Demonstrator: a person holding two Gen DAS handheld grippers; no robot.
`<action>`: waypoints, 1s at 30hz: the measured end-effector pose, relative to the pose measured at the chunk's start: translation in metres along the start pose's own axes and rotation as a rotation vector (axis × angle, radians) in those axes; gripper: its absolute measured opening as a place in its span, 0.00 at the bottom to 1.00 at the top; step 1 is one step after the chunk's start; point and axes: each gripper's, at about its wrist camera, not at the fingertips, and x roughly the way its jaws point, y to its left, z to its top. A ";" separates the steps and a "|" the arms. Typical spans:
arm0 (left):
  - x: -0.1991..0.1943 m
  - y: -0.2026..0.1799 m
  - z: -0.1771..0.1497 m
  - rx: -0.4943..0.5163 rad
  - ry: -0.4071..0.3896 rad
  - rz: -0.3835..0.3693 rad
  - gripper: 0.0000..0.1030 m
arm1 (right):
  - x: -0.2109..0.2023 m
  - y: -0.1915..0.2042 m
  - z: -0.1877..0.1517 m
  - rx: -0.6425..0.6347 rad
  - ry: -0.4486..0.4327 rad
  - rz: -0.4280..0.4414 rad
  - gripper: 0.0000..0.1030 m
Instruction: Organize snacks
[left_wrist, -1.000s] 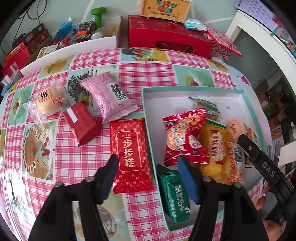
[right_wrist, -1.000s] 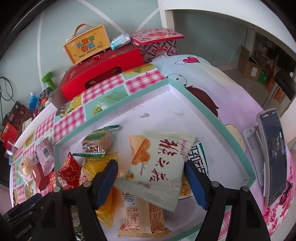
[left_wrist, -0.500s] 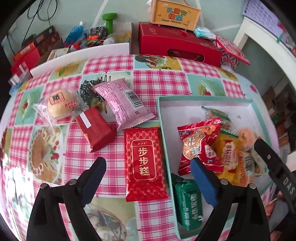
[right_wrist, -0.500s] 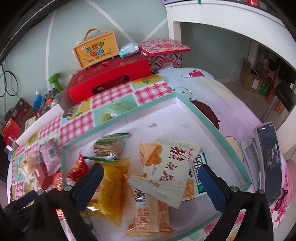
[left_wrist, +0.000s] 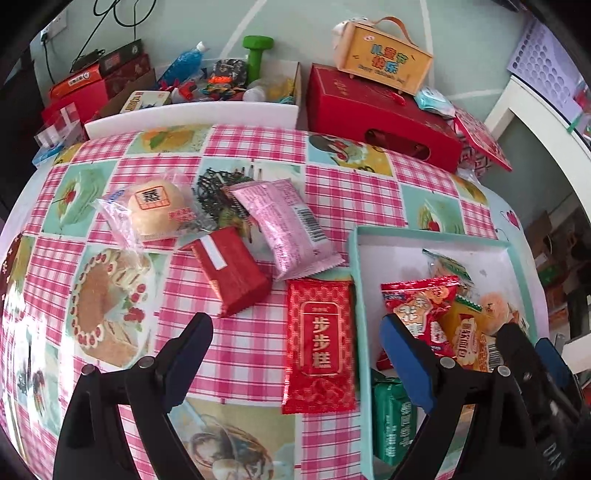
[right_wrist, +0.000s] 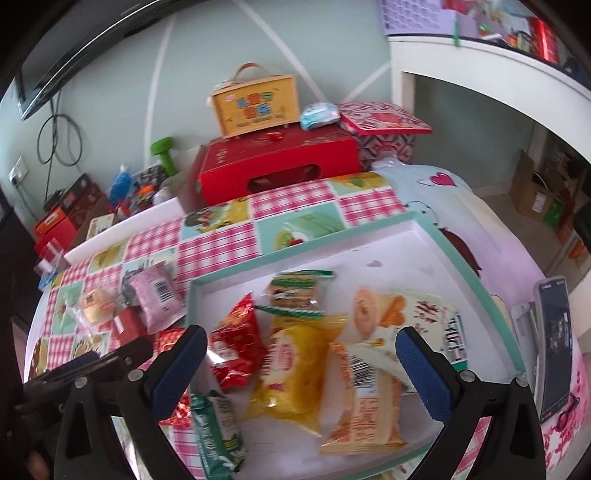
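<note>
A teal-rimmed white tray (left_wrist: 355, 258) (right_wrist: 424, 221) holds several snack packets: red (right_wrist: 236, 343), yellow (right_wrist: 291, 373), green (right_wrist: 218, 424) and a pale cracker bag (right_wrist: 417, 317). On the checked cloth left of the tray lie a flat red packet (left_wrist: 319, 343), a dark red block (left_wrist: 231, 271), a pink packet (left_wrist: 286, 227) and a wrapped bun (left_wrist: 155, 208). My left gripper (left_wrist: 297, 349) is open and empty, above the flat red packet. My right gripper (right_wrist: 301, 354) is open and empty, above the tray's packets.
A red gift box (left_wrist: 380, 110) with a yellow carry box (left_wrist: 382, 62) on it stands at the back. A white bin of clutter (left_wrist: 207, 96) is at the back left. A phone on a stand (right_wrist: 552, 343) is right of the tray.
Both grippers have opened wider and pulled back and up. The right gripper has let go of the pale cracker bag, which now lies in the tray.
</note>
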 end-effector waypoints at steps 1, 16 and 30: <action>-0.003 0.002 -0.001 0.002 -0.002 0.015 0.89 | 0.000 0.003 -0.001 -0.002 0.004 0.010 1.00; -0.005 0.104 -0.009 -0.248 0.074 0.123 0.89 | 0.011 0.079 -0.023 -0.152 0.076 0.145 1.00; 0.014 0.124 -0.012 -0.247 0.135 0.181 0.89 | 0.037 0.127 -0.049 -0.251 0.176 0.228 0.91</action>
